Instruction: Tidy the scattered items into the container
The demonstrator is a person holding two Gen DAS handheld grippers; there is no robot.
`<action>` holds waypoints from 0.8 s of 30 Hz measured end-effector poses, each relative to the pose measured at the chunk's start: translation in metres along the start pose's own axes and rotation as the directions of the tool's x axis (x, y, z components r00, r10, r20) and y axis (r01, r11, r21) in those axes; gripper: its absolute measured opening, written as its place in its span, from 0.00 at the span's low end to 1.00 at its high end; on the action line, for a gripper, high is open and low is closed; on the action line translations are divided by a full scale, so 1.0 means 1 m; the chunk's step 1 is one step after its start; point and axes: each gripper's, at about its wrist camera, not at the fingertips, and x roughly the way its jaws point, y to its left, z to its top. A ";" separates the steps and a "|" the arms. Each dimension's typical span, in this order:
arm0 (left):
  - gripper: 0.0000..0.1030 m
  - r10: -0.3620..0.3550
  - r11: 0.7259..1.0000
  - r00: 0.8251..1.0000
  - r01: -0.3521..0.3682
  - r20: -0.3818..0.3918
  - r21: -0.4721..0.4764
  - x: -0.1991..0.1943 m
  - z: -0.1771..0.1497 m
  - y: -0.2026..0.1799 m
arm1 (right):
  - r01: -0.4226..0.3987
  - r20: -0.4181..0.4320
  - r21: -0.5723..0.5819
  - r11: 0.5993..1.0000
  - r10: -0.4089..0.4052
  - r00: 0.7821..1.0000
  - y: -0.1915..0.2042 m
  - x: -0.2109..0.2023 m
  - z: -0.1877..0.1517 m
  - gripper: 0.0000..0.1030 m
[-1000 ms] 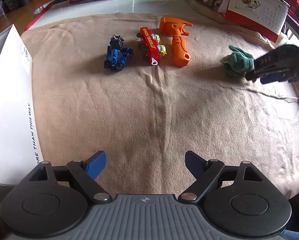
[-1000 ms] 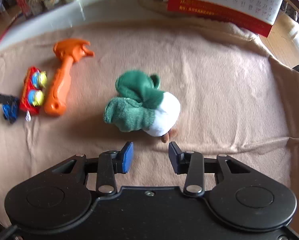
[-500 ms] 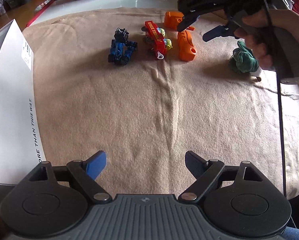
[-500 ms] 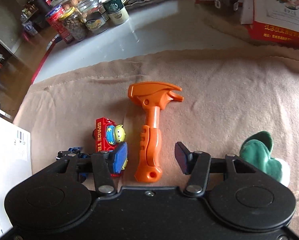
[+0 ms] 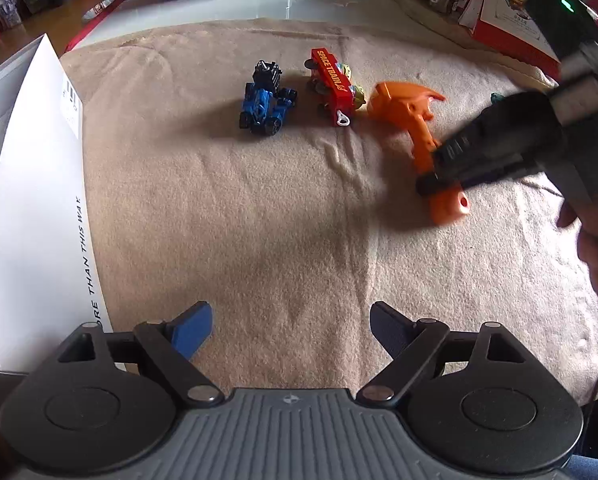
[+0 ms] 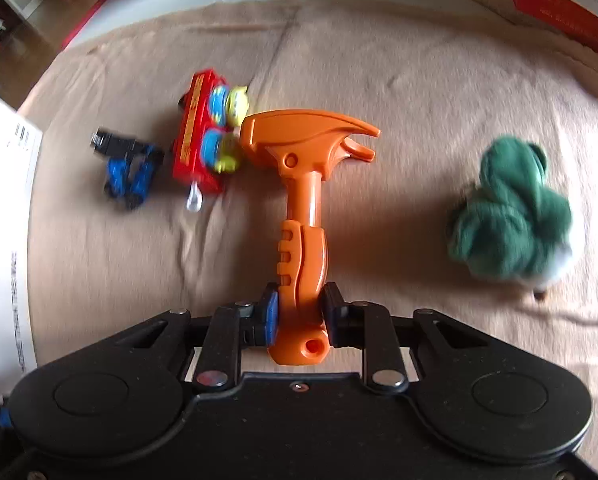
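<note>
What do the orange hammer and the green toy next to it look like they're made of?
Orange hammer: likely moulded plastic, smooth and slightly glossy, with ribbed grip notches and a light sheen. Green toy: probably plush fabric, matte and fuzzy, though it is blurred here.

1 orange toy hammer [image 6: 303, 240], 1 red toy train [image 6: 203, 140], 1 blue toy vehicle [image 6: 129, 172], 1 green plush [image 6: 511, 216], 1 white box [image 5: 39, 208].
</note>
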 end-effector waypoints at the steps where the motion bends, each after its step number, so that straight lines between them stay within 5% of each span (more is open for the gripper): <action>1: 0.84 0.001 1.000 1.000 -0.001 0.002 0.003 0.000 0.000 -0.001 | -0.011 -0.020 -0.016 1.000 0.011 1.000 -0.002 -0.004 -0.012 0.24; 6: 0.84 0.001 1.000 1.000 -0.002 0.007 0.029 0.000 0.000 -0.007 | -0.116 -0.076 -0.048 0.992 0.112 0.991 -0.017 -0.020 -0.057 0.30; 9: 0.84 0.007 0.999 1.000 -0.007 0.006 0.046 0.001 -0.002 -0.013 | -0.139 -0.011 0.006 0.990 0.139 0.990 -0.035 -0.039 -0.062 0.40; 14: 0.85 0.010 0.996 1.000 -0.010 0.007 0.083 0.002 0.000 -0.022 | 0.000 0.243 0.077 0.997 -0.019 0.970 -0.061 -0.080 -0.041 0.75; 19: 0.88 0.011 0.995 1.000 -0.012 0.011 0.102 0.001 0.002 -0.031 | 0.120 0.334 0.111 0.987 -0.151 0.931 -0.078 -0.082 0.005 0.78; 24: 0.89 0.024 0.992 1.000 -0.025 0.011 0.124 0.000 0.001 -0.035 | 0.192 0.276 0.124 0.974 -0.219 0.936 -0.085 -0.050 0.042 0.77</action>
